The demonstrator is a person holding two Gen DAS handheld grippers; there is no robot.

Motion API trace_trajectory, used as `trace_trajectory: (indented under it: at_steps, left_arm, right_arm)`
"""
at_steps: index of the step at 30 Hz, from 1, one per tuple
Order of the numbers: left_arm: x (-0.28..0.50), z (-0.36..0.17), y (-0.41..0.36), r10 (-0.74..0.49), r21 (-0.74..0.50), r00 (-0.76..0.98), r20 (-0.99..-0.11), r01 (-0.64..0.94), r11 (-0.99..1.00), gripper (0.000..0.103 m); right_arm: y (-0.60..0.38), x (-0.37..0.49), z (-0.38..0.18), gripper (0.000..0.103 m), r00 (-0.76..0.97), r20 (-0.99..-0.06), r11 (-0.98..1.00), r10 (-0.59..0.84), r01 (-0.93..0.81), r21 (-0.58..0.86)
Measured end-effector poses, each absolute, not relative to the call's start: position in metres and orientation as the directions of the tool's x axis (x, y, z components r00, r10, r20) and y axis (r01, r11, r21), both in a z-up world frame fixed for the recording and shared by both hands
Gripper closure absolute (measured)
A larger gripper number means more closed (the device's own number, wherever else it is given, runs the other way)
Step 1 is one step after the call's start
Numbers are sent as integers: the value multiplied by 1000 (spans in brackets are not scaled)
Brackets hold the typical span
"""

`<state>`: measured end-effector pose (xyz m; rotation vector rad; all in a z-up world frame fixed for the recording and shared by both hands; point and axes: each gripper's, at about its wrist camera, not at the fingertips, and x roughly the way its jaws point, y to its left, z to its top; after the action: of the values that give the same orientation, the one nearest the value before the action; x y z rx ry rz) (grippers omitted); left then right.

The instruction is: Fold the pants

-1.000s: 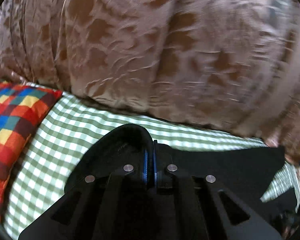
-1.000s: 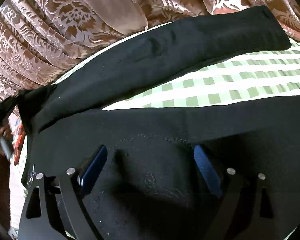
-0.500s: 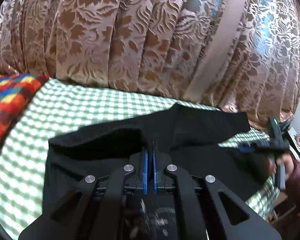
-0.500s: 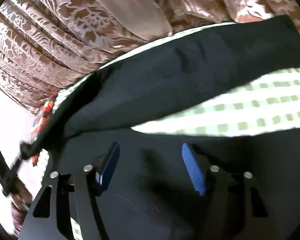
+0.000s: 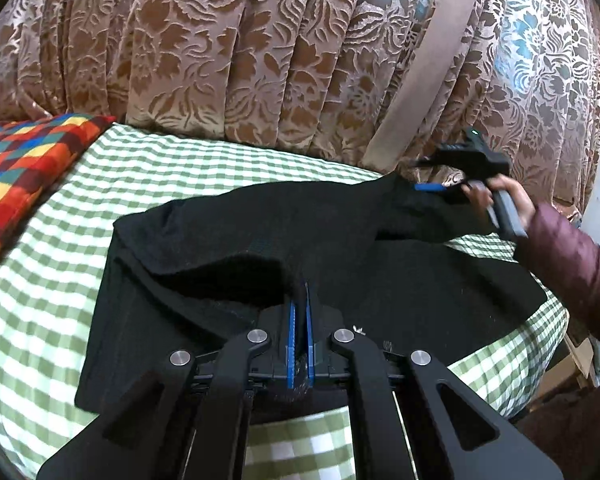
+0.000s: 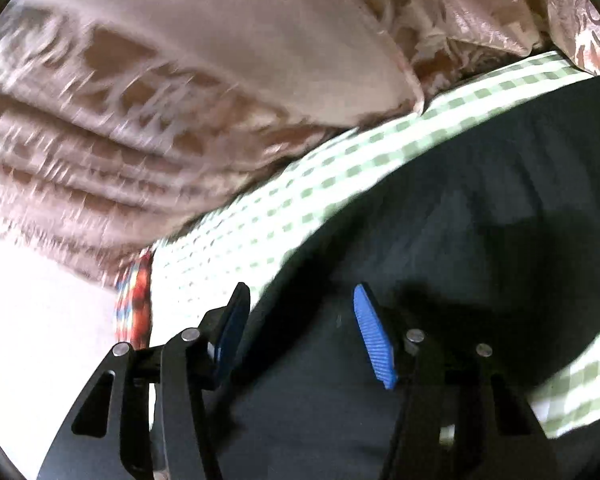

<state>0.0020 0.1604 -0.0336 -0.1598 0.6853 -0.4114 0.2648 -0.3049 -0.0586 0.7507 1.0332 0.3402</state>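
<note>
Left claw (image 5: 298,312) is clamped on a raised fold of the black pants (image 5: 340,264), which spread ahead of it across the green-checked bed (image 5: 179,168). Right claw (image 6: 295,320), half-open after closing partway, has cloth between its jaws but no visible grip. Should it pull away unclenched, the fold may slump.

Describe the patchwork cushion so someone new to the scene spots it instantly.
Start at the bed with the green-and-white checked sheet, backed by brown floral curtains. The cushion lies at the sheet's far left end in the left wrist view, well clear of the black pants spread mid-bed. It is the only multicoloured thing there: small red, orange, yellow, blue and teal squares.
</note>
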Motion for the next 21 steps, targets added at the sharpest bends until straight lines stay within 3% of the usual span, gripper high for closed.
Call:
trace_trajectory:
  at_steps: [3, 6, 8, 11, 16, 21]
  left_arm:
    - [1, -36, 163, -417, -277, 694, -587, 312, 909, 100]
    - [2, -38, 164, -419, -278, 690, -590, 313, 908, 100]
    - [3, -38, 164, -414, -275, 690, -594, 310, 910, 100]
    - [6, -37, 167, -401, -275, 696, -596, 292, 916, 100]
    - [24, -30, 186, -341, -300, 737, -584, 194, 934, 100]
    - [67, -9, 205, -194, -235, 797, -572, 68, 970, 100]
  right_arm:
    - [-307, 290, -67, 49, 485, -676, 704, 555, 158, 692]
    - [-310, 309, -83, 65, 464, -723, 717, 512, 232, 657]
    - [-312, 315, -91, 84, 452, -749, 732, 485, 259, 631]
    - [-313, 310, -90, 92, 471, -745, 742, 472, 244, 625]
    - [-321, 287, -71, 94, 522, -703, 748, 484, 172, 642]
    - [-334, 261, -28, 94, 600, -614, 724, 512, 84, 685]
